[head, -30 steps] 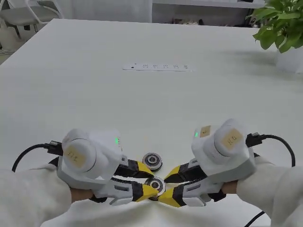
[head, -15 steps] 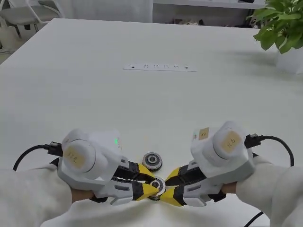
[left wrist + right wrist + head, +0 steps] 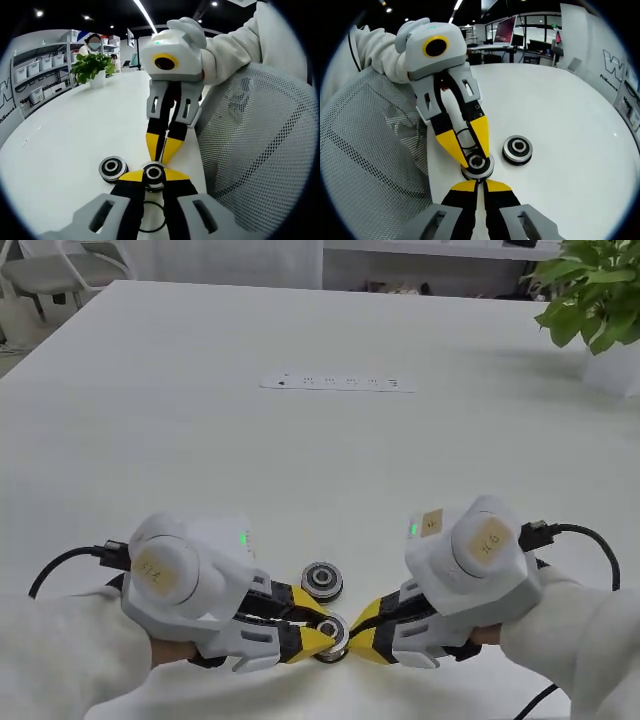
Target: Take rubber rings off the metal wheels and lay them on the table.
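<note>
A metal wheel [image 3: 332,632] with a black rubber rim sits at the table's near edge. My left gripper [image 3: 312,622] comes from the left and is shut on this wheel [image 3: 153,174], one yellow tip on each side. My right gripper [image 3: 358,632] faces it from the right, its tips [image 3: 481,186] pressed together on the wheel's rim [image 3: 477,166], where the rubber ring sits. A second wheel [image 3: 322,580] lies just beyond, untouched. A loose black rubber ring [image 3: 152,220] lies flat on the table under the left gripper's jaws.
A white power strip [image 3: 338,382] lies mid-table, far ahead. A potted plant [image 3: 590,290] stands at the back right. A mesh chair [image 3: 250,150] is close behind the table's near edge. A cable [image 3: 585,536] trails from the right gripper.
The right gripper's jaws, spread a second ago, have come together at the rim of the held wheel. The left gripper and both wheels have stayed in place.
</note>
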A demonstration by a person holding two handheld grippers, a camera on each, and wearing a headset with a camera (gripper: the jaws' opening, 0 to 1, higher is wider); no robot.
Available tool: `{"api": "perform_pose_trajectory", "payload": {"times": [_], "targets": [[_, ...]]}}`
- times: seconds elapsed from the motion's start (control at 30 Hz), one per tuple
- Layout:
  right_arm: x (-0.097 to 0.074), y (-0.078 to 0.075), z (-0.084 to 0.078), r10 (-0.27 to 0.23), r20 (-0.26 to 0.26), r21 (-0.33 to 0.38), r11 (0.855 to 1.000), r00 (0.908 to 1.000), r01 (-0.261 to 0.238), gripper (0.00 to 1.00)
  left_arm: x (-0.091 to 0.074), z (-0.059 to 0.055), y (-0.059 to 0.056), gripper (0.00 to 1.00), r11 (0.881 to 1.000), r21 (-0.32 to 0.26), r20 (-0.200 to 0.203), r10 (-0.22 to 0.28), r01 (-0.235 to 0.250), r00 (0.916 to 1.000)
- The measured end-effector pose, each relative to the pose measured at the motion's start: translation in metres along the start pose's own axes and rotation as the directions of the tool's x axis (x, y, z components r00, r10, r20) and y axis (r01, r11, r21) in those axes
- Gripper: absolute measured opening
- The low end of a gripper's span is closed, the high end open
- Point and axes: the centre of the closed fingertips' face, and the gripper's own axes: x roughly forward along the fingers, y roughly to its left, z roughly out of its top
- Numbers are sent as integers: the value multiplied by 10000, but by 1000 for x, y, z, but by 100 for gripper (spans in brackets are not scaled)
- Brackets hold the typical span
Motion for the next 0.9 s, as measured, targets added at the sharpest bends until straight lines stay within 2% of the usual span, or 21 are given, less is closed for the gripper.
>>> {"api": "perform_pose_trajectory", "payload": {"times": [0.17,0.3,0.4,0.5,0.7,0.77,0.83,0.87,0.9], "targets": [[1,-3,0,-115,-67,416,9991,9999,117,0,0,0,0,7,10000,3,12,-11,11,10000],[-1,-5,0,-123,-33,1312,9913,9999,127,0,-1,-1,0,7,10000,15,13,-11,11,10000],[-2,-7,1,-121,55,2048,9787,9999,107,0,-1,-1,1,7,10000,2,12,-10,10,10000],[-4,-9,1,-134,189,2846,9586,9997,74,0,-1,-1,1,7,10000,-7,9,-14,14,10000],[-8,-11,5,-56,525,3728,9278,9986,-144,0,-1,-2,1,7,10000,-11,49,-19,19,10000],[-9,-10,8,16,726,4154,9091,9974,-317,0,-1,-2,1,7,10000,-8,60,-19,19,10000],[-9,-8,9,179,928,4998,8639,9955,-622,0,-1,-2,1,7,10000,-1,76,-29,29,10000],[-11,-8,12,225,1126,5475,8329,9934,-809,0,-1,-2,1,7,10000,23,75,-31,31,10000],[-11,-9,12,215,1158,5571,8263,9930,-828,0,-1,-2,1,7,10000,73,68,-31,31,10000]]}}
